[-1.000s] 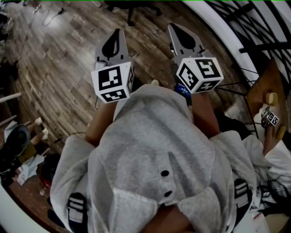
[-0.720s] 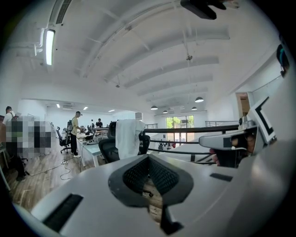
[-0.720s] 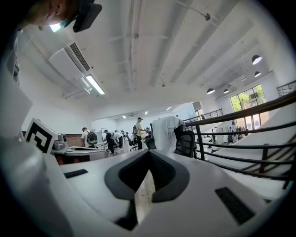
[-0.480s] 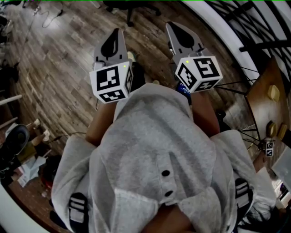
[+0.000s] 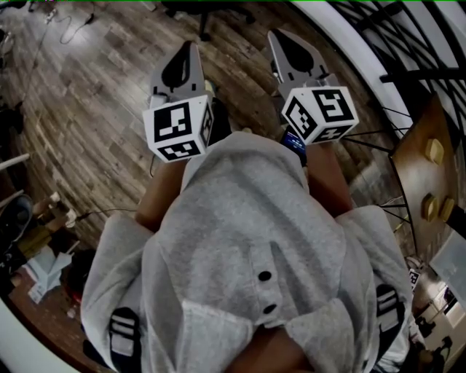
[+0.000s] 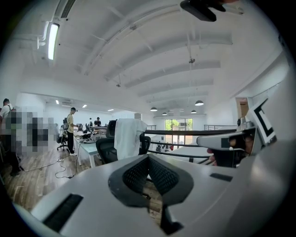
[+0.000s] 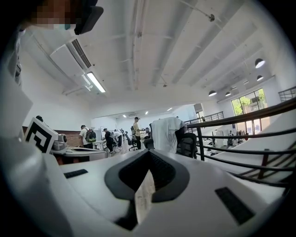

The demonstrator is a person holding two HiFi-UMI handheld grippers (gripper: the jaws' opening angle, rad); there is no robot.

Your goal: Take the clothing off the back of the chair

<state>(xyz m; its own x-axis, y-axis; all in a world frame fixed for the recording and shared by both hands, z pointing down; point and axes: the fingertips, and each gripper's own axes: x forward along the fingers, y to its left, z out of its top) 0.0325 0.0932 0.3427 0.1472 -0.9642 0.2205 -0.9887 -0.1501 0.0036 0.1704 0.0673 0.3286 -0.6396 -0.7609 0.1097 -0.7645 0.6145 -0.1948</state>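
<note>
A white garment (image 6: pixel 128 137) hangs over the back of a black office chair (image 6: pixel 102 150), some way ahead in the left gripper view. The right gripper view shows the same garment (image 7: pixel 165 133) on the chair (image 7: pixel 187 144), beside a railing. I hold both grippers out level in front of my grey hooded top. My left gripper (image 5: pixel 191 46) and my right gripper (image 5: pixel 276 33) are side by side over the wooden floor. Each has its jaws together with nothing between them. Both are well short of the chair.
A black railing (image 7: pixel 240 122) runs along the right. Desks (image 6: pixel 88 149) and several standing people (image 6: pixel 70 129) are further back, with cables (image 6: pixel 62 169) on the floor. A wooden table (image 5: pixel 426 171) is at my right and clutter (image 5: pixel 40 251) lies at my left. Dark chair legs (image 5: pixel 204 10) show ahead.
The floor, the clutter on the left and the table on the right have slid past in the head view. Both grippers keep the same shut pose ahead of my chest.
</note>
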